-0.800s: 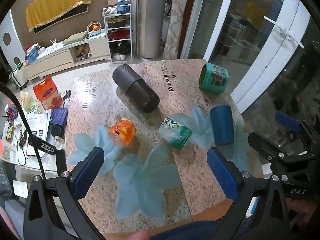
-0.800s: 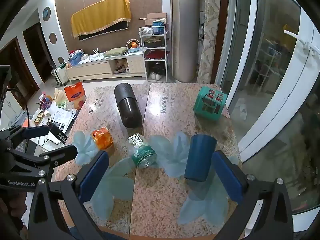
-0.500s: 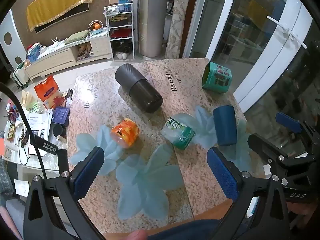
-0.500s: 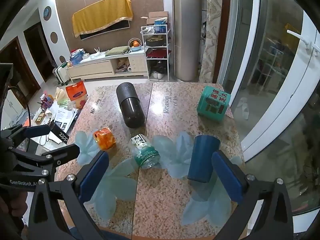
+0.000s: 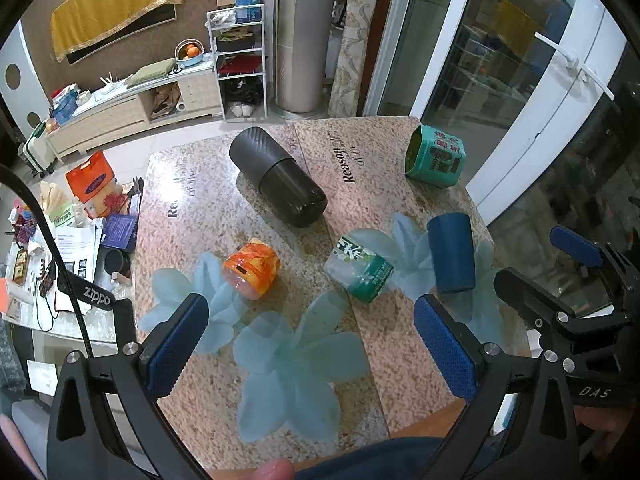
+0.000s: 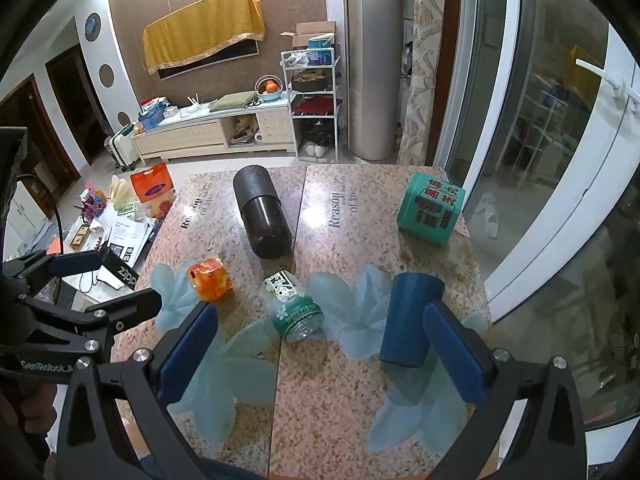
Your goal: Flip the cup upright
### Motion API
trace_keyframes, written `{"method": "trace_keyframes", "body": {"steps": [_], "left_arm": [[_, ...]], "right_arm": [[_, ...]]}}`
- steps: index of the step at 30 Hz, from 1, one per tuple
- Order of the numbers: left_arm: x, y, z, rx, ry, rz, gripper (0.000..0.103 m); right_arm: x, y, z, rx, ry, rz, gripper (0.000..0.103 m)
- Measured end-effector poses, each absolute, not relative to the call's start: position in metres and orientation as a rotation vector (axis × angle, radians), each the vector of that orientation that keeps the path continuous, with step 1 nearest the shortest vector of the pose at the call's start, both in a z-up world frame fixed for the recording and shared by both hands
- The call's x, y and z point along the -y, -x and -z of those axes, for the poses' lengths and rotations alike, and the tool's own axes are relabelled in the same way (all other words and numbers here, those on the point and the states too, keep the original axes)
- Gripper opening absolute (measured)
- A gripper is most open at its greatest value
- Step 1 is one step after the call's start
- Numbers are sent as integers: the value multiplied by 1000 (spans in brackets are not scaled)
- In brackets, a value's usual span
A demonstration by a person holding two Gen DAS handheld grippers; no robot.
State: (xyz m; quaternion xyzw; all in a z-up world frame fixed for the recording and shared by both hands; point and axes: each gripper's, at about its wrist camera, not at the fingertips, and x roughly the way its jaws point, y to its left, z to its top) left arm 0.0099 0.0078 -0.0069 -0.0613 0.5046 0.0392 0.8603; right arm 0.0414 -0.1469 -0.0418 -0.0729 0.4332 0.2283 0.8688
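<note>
A dark blue cup [image 5: 452,258] lies on its side on the granite table [image 5: 224,200], near the right edge; it also shows in the right wrist view [image 6: 410,320]. My left gripper [image 5: 312,344] is open and empty above the table's near side, left of the cup. My right gripper [image 6: 320,354] is open and empty, held above the table; its right finger [image 6: 456,356] overlaps the cup's near end in view. The right gripper also shows in the left wrist view [image 5: 560,280].
On the table lie a large black flask [image 5: 278,178], an orange jar [image 5: 252,268], a green-white bottle [image 5: 360,266] and a teal box [image 5: 436,156]. The table's right edge runs by a glass door [image 6: 560,160]. Clutter covers a low surface at left [image 5: 60,232].
Both grippers have drawn back and up slightly, so the table objects sit a little farther in view. Nothing on the table moved.
</note>
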Motion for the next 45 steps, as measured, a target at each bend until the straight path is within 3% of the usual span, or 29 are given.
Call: {"method": "trace_keyframes", "body": {"steps": [29,45], "left_arm": [[-2,-7,9,-1073,141,-38,103],[-7,-22,41,-1178,166,46,103]], "right_arm": [[148,-39,41,-918,138,-464,103],[167,-57,56,-1059,127,-339,103]]}}
